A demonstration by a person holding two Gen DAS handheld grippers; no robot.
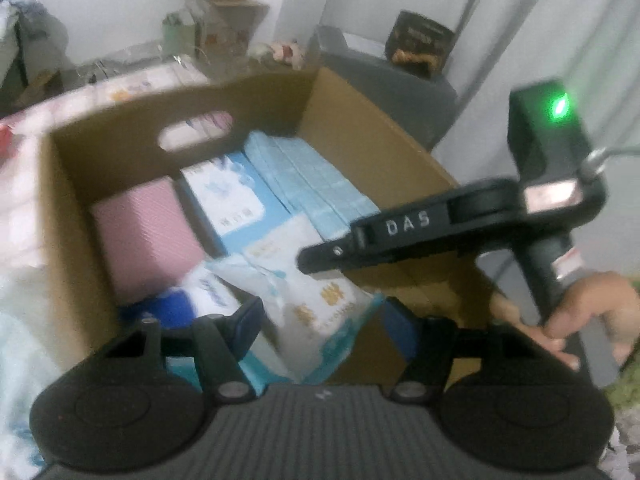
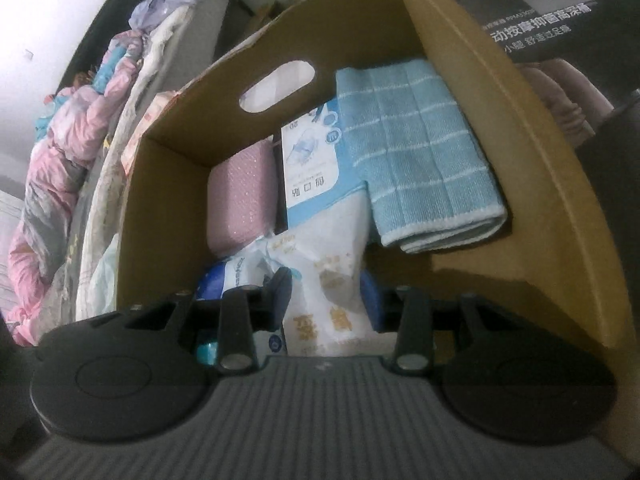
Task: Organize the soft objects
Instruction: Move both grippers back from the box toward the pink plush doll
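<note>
An open cardboard box (image 1: 360,120) (image 2: 480,80) holds a pink sponge block (image 1: 148,236) (image 2: 244,196), a white-and-blue pack (image 1: 228,196) (image 2: 308,168) and a folded light-blue checked towel (image 1: 316,184) (image 2: 416,152). A soft white pack with gold lettering (image 1: 304,292) (image 2: 332,320) hangs over the box's near end. My left gripper (image 1: 322,320) has its pads against the pack's sides. My right gripper (image 2: 326,294) is shut on the same pack; in the left wrist view it (image 1: 316,260) reaches in from the right. Under the pack lies a blue-and-white packet (image 1: 200,300) (image 2: 224,276).
A person's hand (image 1: 592,304) holds the right gripper's handle. Pink and white bedding (image 2: 60,160) is heaped left of the box. A dark printed carton (image 2: 540,12) stands to its right. Behind it are a grey case (image 1: 392,80), a dark box (image 1: 424,40) and shelf clutter (image 1: 224,20).
</note>
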